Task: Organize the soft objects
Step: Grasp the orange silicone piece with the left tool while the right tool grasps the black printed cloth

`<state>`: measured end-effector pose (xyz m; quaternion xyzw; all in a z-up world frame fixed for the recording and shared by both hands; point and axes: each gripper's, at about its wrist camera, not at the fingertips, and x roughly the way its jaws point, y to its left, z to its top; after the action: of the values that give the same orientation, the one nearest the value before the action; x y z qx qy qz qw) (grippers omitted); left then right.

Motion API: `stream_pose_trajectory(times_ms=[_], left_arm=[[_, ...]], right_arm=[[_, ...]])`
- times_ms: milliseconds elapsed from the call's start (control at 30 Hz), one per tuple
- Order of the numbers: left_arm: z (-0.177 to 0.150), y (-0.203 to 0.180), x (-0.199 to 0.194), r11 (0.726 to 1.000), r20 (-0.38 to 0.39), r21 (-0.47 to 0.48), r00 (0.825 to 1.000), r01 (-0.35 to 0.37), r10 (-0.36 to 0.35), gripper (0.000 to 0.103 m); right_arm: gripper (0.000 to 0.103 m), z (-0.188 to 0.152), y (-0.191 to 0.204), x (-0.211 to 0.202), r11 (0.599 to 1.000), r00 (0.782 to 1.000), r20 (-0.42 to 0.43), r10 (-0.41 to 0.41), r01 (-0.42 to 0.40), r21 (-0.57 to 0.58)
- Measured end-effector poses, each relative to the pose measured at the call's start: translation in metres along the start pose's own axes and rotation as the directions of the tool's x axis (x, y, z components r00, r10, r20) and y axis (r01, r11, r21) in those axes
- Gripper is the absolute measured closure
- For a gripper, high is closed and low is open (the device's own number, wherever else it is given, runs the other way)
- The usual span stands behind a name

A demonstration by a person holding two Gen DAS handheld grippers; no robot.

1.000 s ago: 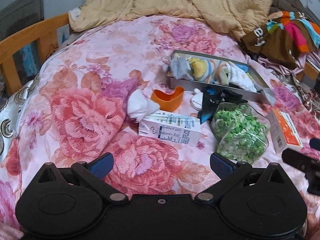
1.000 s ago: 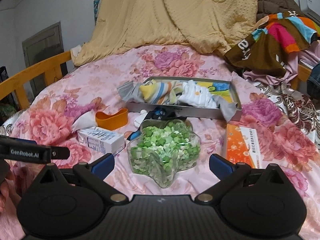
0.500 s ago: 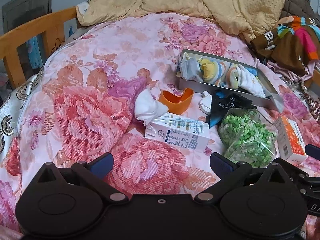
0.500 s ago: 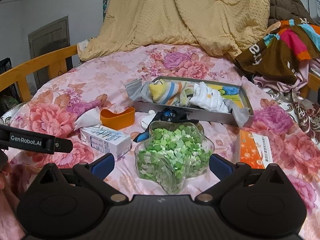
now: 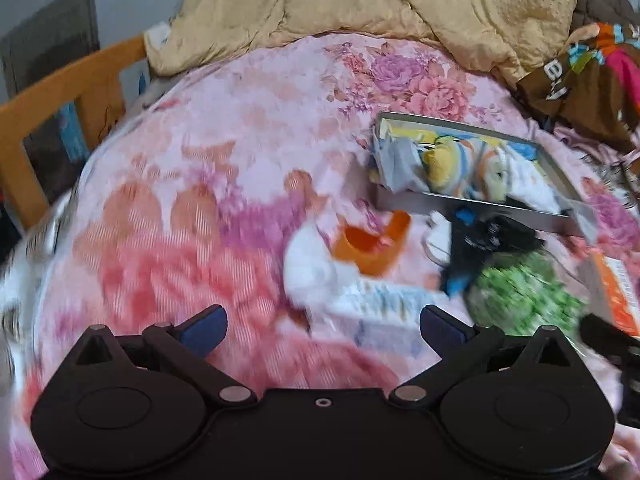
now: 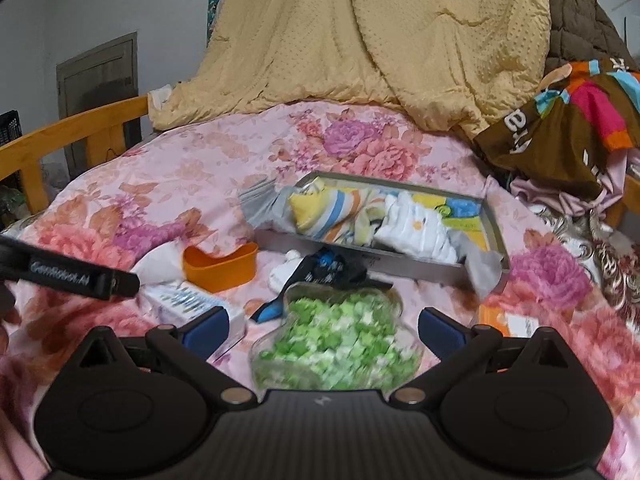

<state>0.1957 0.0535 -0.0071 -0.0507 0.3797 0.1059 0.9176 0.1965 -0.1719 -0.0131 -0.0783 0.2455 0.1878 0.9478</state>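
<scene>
A grey tray (image 6: 496, 236) on the flowered bed holds striped and white socks (image 6: 416, 228); it also shows in the left wrist view (image 5: 476, 210). A black and blue sock (image 6: 332, 270) and a small white soft item (image 6: 282, 272) lie just in front of the tray. A white cloth (image 5: 308, 264) lies beside the orange cup (image 5: 372, 246). My left gripper (image 5: 322, 326) is open and empty, low over the bedspread near the white carton (image 5: 376, 312). My right gripper (image 6: 322, 326) is open and empty, just above the clear bowl of green pieces (image 6: 340, 344).
An orange box (image 5: 616, 284) lies at the right. A tan blanket (image 6: 380, 40) and a brown striped garment (image 6: 568, 120) are piled at the back. A wooden bed rail (image 6: 72, 136) runs along the left. The left gripper's body (image 6: 80, 276) crosses the right wrist view.
Both grippers have moved forward toward the tray and the clutter, which look closer and blurred now. Both stay open and empty.
</scene>
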Motion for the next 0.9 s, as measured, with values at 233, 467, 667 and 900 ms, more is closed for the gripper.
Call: stream_pose_trajectory(times_ms=[233, 467, 667, 900], left_arm=[[0.019, 0.015, 0.039, 0.992, -0.066, -0.061, 0.991, 0.111, -0.115, 0.001], [0.028, 0.018, 0.064, 0.976, -0.056, -0.037, 0.975, 0.215, -0.217, 0.001], [0.032, 0.022, 0.095, 0.936, -0.043, -0.034, 0.935, 0.351, -0.352, 0.001], [0.030, 0.017, 0.118, 0.913, -0.028, 0.040, 0.914, 0.405, -0.404, 0.001]], right_arm=[[0.000, 0.010, -0.011, 0.023, 0.999, 0.999, -0.031, -0.040, 0.041, 0.019], [0.000, 0.025, -0.005, 0.052, 0.999, 0.993, -0.114, -0.038, 0.036, -0.013], [0.000, 0.050, -0.004, 0.086, 1.000, 0.988, -0.154, -0.018, 0.015, -0.022], [0.001, 0.050, -0.011, 0.121, 1.000, 0.993, -0.120, -0.010, 0.007, -0.022]])
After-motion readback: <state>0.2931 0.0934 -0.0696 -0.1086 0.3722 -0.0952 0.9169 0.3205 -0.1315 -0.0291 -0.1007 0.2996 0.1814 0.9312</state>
